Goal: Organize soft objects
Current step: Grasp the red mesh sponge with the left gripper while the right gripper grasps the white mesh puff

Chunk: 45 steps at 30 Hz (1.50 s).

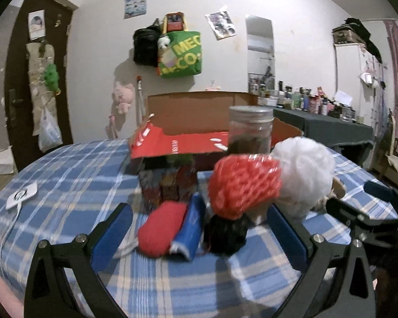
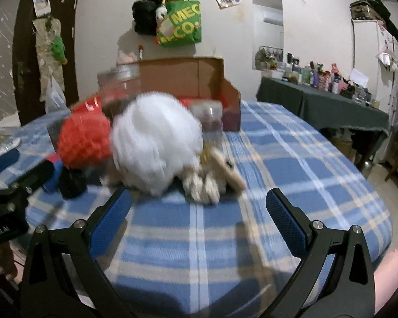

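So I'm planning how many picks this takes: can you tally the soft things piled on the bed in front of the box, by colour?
Red: 2, a mesh pouf and a rolled cloth
White: 1, a fluffy pouf
Blue: 1, a rolled cloth
Black: 1, a dark bundle
Beige: 1, a plush toy
Total: 6

two low, close wrist views over the bed (image 1: 66, 175), both facing the white pouf (image 1: 303, 175) and wall

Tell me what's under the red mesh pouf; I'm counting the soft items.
A black fuzzy ball sits beneath the red mesh pouf. Anything further beneath is covered.
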Motion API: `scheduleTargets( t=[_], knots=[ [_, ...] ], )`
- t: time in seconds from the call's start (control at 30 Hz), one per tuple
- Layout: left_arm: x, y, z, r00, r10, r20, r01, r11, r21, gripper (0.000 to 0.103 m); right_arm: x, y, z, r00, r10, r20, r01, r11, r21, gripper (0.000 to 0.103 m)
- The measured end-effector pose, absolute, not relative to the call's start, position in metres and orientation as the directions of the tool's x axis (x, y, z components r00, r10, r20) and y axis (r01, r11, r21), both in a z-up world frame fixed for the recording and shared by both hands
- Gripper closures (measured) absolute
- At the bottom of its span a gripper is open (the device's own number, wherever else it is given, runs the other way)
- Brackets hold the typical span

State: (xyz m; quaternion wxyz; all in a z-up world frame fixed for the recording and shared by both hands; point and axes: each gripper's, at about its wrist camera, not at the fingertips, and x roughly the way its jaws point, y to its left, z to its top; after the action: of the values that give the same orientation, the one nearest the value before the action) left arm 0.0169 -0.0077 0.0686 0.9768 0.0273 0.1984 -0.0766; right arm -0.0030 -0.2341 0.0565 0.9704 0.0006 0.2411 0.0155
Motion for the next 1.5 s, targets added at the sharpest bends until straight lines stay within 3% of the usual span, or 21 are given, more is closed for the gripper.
scheduleTargets(
  t=[0.3, 0.6, 0.8, 0.9, 0.93, 1.07, 1.23, 1.5],
  knots=[
    [0.049, -0.015, 0.084, 0.850, -0.272, -0.451, 0.300, 0.954, -0.009, 0.000, 0.025, -0.245, 0.096, 0.875, 0.195, -0.444, -0.169, 0.981, 0.099, 0.000],
    [0.074, -0.022, 0.079, 0.801, -0.312, -0.512, 0.356, 0.934, -0.012, 0.001, 0.066, -0.239, 0.099, 0.795, 0.319, -0.517, -0.287, 0.947, 0.143, 0.001],
    [0.076, -0.026, 0.075, 0.781, -0.337, -0.526, 0.395, 0.919, -0.003, 0.010, 0.081, -0.237, 0.090, 0.742, 0.378, -0.553, -0.341, 0.924, 0.174, 0.014],
    [0.078, -0.029, 0.073, 0.759, -0.361, -0.542, 0.427, 0.904, -0.005, 0.029, 0.085, -0.236, 0.085, 0.708, 0.422, -0.567, -0.371, 0.905, 0.211, 0.033],
    [0.079, -0.030, 0.071, 0.745, -0.373, -0.553, 0.442, 0.897, -0.010, 0.040, 0.086, -0.236, 0.084, 0.698, 0.435, -0.569, -0.377, 0.899, 0.225, 0.038],
    [0.076, -0.028, 0.072, 0.742, -0.380, -0.553, 0.443, 0.896, -0.021, 0.046, 0.083, -0.237, 0.083, 0.693, 0.458, -0.557, -0.383, 0.888, 0.254, 0.055],
    [0.072, -0.022, 0.076, 0.748, -0.383, -0.542, 0.434, 0.900, -0.038, 0.052, 0.074, -0.237, 0.086, 0.712, 0.455, -0.534, -0.386, 0.890, 0.243, 0.065],
    [0.069, -0.011, 0.084, 0.758, -0.374, -0.534, 0.405, 0.912, -0.065, 0.057, 0.062, -0.242, 0.096, 0.756, 0.415, -0.506, -0.362, 0.909, 0.205, 0.067]
  ],
)
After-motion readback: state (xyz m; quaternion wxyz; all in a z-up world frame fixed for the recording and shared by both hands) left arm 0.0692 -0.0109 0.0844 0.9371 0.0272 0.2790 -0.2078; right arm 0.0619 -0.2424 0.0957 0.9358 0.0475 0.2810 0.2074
